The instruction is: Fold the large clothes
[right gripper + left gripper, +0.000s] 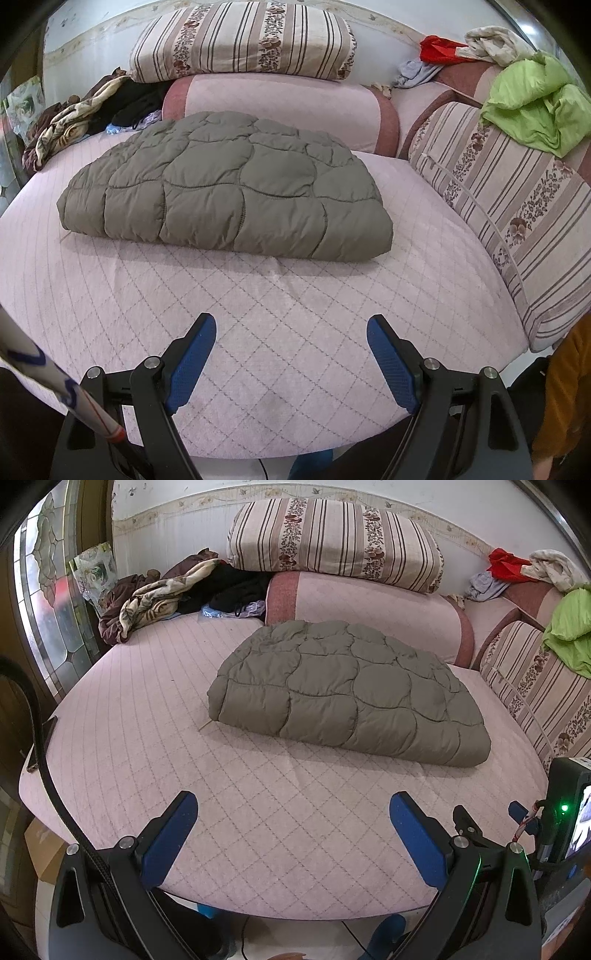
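Observation:
An olive-grey quilted puffer garment (343, 694) lies folded into a thick rectangular bundle in the middle of the pink quilted bed (258, 830). It also shows in the right wrist view (229, 188). My left gripper (293, 808) is open and empty, held above the bed's near edge, well short of the garment. My right gripper (291, 328) is open and empty too, over the front of the bed (295, 314), apart from the garment. Part of the right gripper's body (565, 812) shows at the right edge of the left wrist view.
Striped floral cushions (332, 539) and a pink bolster (369, 613) line the back; another striped cushion (517, 206) lines the right side. A heap of dark and patterned clothes (166, 594) lies back left. A green garment (532, 107) and red cloth (439, 48) lie back right.

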Tool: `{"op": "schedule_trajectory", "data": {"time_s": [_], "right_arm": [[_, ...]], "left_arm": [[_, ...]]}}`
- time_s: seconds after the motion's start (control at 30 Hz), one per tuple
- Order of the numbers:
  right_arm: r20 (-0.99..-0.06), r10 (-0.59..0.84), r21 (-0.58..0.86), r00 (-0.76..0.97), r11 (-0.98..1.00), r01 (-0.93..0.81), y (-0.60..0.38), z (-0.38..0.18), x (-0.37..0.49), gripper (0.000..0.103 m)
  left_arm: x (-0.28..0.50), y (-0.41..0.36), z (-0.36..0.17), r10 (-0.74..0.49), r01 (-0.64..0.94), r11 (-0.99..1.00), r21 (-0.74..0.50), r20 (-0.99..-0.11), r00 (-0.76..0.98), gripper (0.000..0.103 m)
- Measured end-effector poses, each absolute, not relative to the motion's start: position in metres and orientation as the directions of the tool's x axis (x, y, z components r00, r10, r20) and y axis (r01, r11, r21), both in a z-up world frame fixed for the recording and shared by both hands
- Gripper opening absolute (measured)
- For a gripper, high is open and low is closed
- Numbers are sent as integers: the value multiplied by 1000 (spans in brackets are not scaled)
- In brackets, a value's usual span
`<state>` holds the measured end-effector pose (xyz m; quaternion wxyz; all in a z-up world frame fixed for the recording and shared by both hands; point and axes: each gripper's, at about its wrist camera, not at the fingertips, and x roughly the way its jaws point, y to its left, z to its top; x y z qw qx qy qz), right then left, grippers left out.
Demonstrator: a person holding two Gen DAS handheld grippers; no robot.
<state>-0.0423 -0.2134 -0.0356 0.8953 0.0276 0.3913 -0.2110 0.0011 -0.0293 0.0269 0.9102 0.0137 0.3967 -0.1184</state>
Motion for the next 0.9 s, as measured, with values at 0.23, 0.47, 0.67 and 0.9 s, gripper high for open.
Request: {"op": "schedule_trajectory", "data": {"time_s": [0.23,0.47,0.67,0.9], "right_arm": [[-726,-350,-107,592,908,406,-221,-40,-40,87],[-753,-308,-55,582,910,410,-270,-72,-10,84],[-836,-286,-48,469,889,455,-333,-115,50,61],[-868,-271,-17,417,855,519,-389,-105,106,61]], "left_arm": [[6,-29,19,-186,206,976,-67,-746,639,103],[10,-26,11,-161,191,980,-49,-759,631,103],[12,-30,9,-132,185,983,-15,-758,639,103],[18,-35,3,-118,185,983,-1,-773,623,103]]}}
